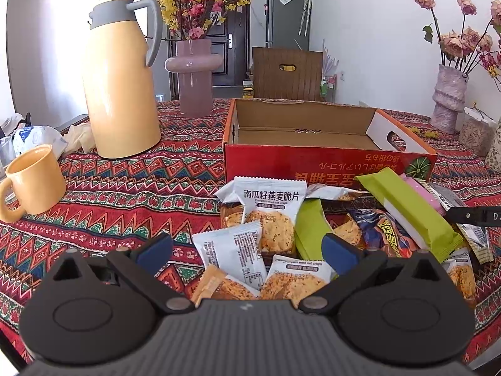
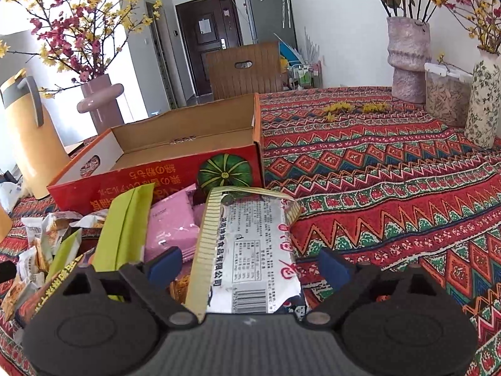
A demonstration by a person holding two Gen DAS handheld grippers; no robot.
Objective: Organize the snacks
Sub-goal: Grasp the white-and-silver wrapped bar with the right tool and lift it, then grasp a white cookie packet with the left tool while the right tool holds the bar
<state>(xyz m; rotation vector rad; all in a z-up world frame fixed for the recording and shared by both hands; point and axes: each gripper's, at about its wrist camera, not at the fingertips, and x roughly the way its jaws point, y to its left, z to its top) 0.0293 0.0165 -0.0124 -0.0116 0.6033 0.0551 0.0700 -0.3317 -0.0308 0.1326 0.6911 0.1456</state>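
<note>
Step in hand: picking the first snack for the empty box (image 2: 175, 159). The right gripper (image 2: 250, 266) stands wide open, the silver packet (image 2: 250, 244) between its jaws, ungripped. The left gripper (image 1: 247, 250) hovers open over the crisp packets (image 1: 269, 210). Next: close squarely on the packet.

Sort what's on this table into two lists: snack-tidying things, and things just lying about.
Job: red cardboard box, oat crisp packets, green packet, pink packet, silver packet.

Lying about: yellow thermos, mug, pink vase, seed container.

Snack packets (image 1: 281, 235) lie heaped before the box (image 1: 328, 159); jug (image 1: 122, 78) left.
</note>
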